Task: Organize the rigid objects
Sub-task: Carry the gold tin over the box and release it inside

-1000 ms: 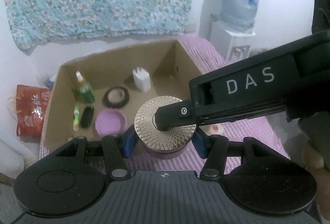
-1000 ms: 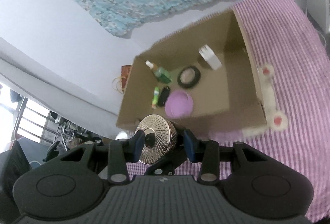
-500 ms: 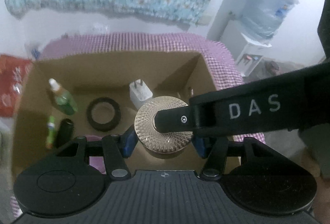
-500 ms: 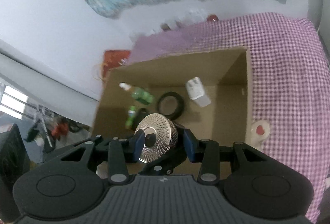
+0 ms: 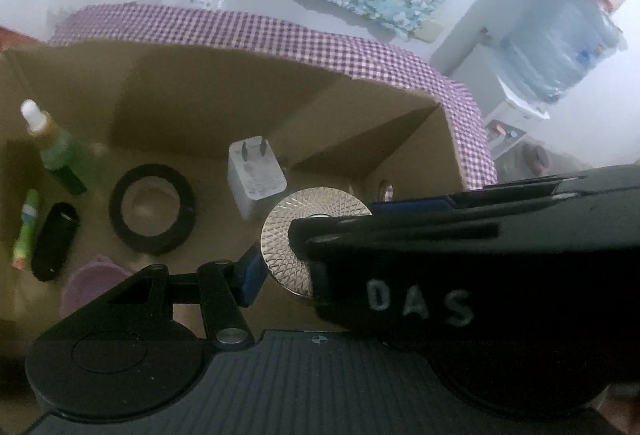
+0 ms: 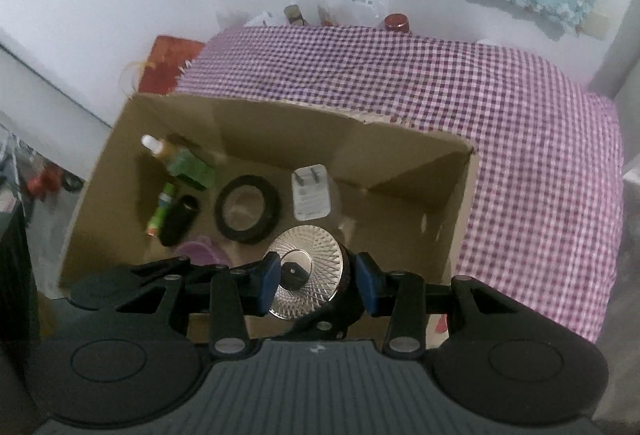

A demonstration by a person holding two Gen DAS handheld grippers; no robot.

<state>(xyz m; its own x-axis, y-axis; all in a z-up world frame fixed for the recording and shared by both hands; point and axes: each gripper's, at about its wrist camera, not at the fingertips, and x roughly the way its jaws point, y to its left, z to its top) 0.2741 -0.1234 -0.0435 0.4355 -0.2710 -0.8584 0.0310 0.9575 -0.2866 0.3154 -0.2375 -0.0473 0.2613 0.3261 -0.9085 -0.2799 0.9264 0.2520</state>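
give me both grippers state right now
left gripper: closed on the round metal tin, over the cardboard box.
right gripper: closed on the same tin.

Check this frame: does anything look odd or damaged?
Both the left claw and right claw clamp the same round metal tin over the cardboard box, an unusual double grip. The box's far rim looks ragged.

Counts: 1 cardboard box (image 6: 460, 219). Inside: 1 white charger (image 6: 310, 193), 1 black tape roll (image 6: 247, 209), 1 green dropper bottle (image 6: 182, 163), 1 green tube (image 6: 161, 210), 1 black cylinder (image 6: 179, 221), 1 purple lid (image 6: 200, 252). 1 silver jar (image 6: 306, 269) above near side.
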